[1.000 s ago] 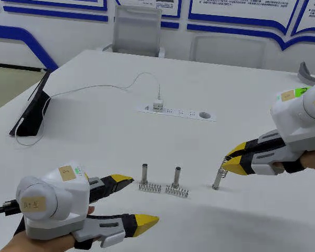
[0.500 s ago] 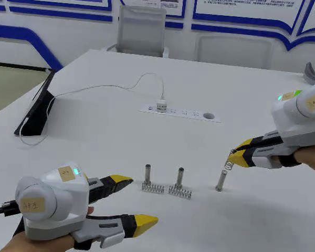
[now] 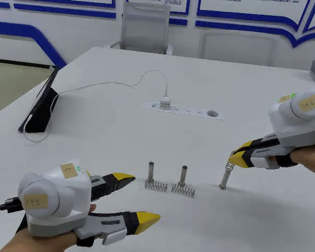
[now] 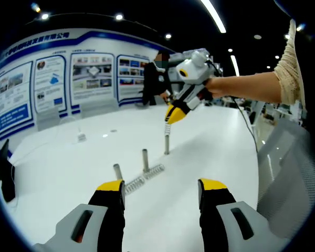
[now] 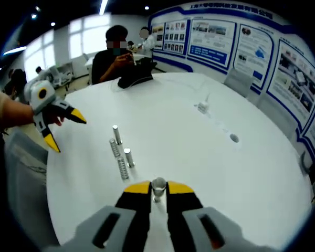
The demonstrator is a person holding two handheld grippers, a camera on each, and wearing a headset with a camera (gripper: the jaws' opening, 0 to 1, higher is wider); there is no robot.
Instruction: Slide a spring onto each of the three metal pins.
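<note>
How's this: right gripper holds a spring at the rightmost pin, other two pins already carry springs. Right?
No: head view shows their two springs lying on the table beside those pins. The right gripper holds a spring at the rightmost pin.

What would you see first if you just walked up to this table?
The yellow-tipped right hand-held gripper, pinching a tiny spring at the top of the rightmost metal pin. Next, the left hand-held gripper, open at bottom left, facing two more pins with loose springs lying at their feet.

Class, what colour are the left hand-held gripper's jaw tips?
Yellow, on the left hand-held gripper, clearest in the left gripper view.
</note>
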